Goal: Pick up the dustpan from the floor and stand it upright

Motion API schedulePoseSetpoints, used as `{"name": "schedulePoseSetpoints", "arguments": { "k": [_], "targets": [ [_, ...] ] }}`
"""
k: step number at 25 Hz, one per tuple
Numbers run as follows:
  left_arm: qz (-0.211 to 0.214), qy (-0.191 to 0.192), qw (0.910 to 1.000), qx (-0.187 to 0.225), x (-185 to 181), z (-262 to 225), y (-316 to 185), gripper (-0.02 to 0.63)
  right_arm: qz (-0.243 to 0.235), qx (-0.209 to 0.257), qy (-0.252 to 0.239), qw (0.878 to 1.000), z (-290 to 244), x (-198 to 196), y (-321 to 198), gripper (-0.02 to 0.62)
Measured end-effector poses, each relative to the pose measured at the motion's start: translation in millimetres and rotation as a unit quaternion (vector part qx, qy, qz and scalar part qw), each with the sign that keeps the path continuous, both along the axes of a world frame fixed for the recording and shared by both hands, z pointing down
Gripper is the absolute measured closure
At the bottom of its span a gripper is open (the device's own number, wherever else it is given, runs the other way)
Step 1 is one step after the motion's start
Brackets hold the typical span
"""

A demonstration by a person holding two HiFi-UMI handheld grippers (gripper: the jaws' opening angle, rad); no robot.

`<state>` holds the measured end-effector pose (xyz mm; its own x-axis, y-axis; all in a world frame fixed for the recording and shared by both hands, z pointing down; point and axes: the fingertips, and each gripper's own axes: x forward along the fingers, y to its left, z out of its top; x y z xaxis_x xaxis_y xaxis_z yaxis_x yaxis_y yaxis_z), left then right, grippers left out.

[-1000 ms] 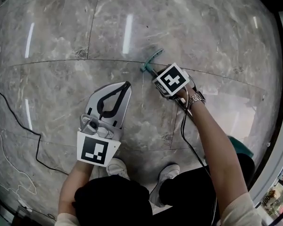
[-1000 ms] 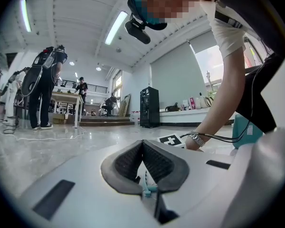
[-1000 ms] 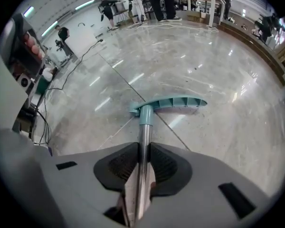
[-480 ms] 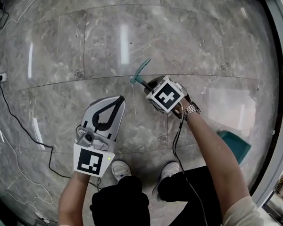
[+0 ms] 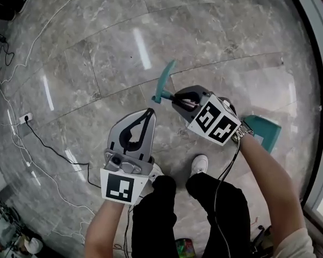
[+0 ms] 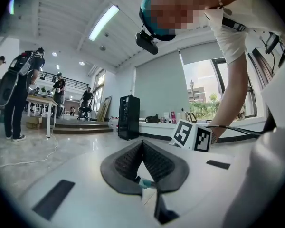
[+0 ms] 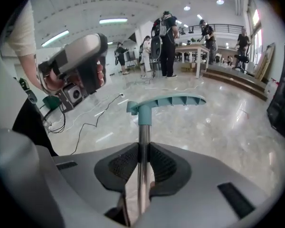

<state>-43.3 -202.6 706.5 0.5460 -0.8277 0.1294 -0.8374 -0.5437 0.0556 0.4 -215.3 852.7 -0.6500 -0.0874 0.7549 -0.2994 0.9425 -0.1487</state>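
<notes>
The dustpan has a teal pan [image 5: 262, 131] at the right on the marble floor, a metal pole [image 7: 143, 160] and a teal T-shaped grip [image 5: 164, 83]. My right gripper [image 5: 176, 98] is shut on the pole just below the grip [image 7: 166, 102], which sticks up out of the jaws. The pole's lower part is hidden behind the gripper and arm. My left gripper [image 5: 148, 114] hovers just left of the grip with its jaws shut and nothing between them. In its own view the left gripper [image 6: 142, 144] has its pads pressed together.
Cables [image 5: 53, 149] and a power socket [image 5: 26, 116] lie on the floor at the left. The person's shoes [image 5: 199, 165] stand below the grippers. A window frame [image 5: 318, 79] bounds the right side. People and tables [image 7: 195, 43] stand far off.
The right gripper has lifted the pole, so the teal grip now points up and nearer the camera. The pan has come to rest further up on the right. The left gripper stays shut.
</notes>
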Motion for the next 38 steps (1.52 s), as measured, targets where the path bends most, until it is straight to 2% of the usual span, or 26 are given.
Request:
{"name": "schedulePoseSetpoints", "arguments": {
  "k": [4, 8, 12, 18, 19, 20, 23, 25, 29, 33, 34, 38],
  "targets": [
    [0.038, 0.002, 0.9992, 0.012, 52.7, -57.6, 13.7, 0.595, 0.024, 0.051, -0.058, 0.997, -78.6, 50.2, 19.2, 0.506],
    [0.078, 0.020, 0.9964, 0.028, 109.1, -104.6, 24.9, 0.595, 0.076, 0.107, -0.112, 0.985, -137.2, 111.1, 39.2, 0.506],
    [0.102, 0.009, 0.9938, 0.043, 168.2, -135.8, 47.8, 0.595, 0.120, 0.160, -0.120, 0.972, -181.8, 182.8, 53.9, 0.506],
    [0.161, 0.025, 0.9862, 0.031, 268.0, -174.8, 75.4, 0.595, 0.202, 0.205, -0.117, 0.950, -236.9, 292.4, 80.2, 0.508],
    [0.171, 0.027, 0.9844, 0.030, 286.4, -182.0, 81.3, 0.595, 0.221, 0.212, -0.125, 0.944, -245.1, 311.3, 86.1, 0.508],
    [0.183, 0.028, 0.9821, 0.033, 304.7, -189.8, 87.2, 0.595, 0.249, 0.220, -0.143, 0.932, -255.3, 329.9, 90.3, 0.508],
    [0.199, 0.038, 0.9788, 0.031, 349.2, -204.1, 104.7, 0.595, 0.332, 0.249, -0.198, 0.888, -284.0, 377.9, 97.0, 0.508],
    [0.194, 0.055, 0.9794, 0.012, 371.6, -202.4, 120.6, 0.595, 0.361, 0.253, -0.204, 0.874, -290.1, 401.9, 108.6, 0.508],
    [0.188, 0.057, 0.9804, -0.009, 419.2, -191.1, 157.2, 0.595, 0.373, 0.245, -0.194, 0.874, -291.0, 443.0, 138.8, 0.508],
    [0.181, 0.052, 0.9820, -0.011, 455.6, -192.5, 182.3, 0.595, 0.331, 0.234, -0.158, 0.900, -284.9, 465.3, 167.6, 0.506],
    [0.180, 0.054, 0.9822, -0.011, 462.1, -194.5, 186.7, 0.595, 0.324, 0.235, -0.153, 0.904, -284.2, 468.9, 172.2, 0.506],
    [0.177, 0.048, 0.9829, -0.011, 471.5, -195.4, 197.4, 0.595, 0.322, 0.243, -0.152, 0.902, -284.1, 475.5, 178.8, 0.506]
  ]
}}
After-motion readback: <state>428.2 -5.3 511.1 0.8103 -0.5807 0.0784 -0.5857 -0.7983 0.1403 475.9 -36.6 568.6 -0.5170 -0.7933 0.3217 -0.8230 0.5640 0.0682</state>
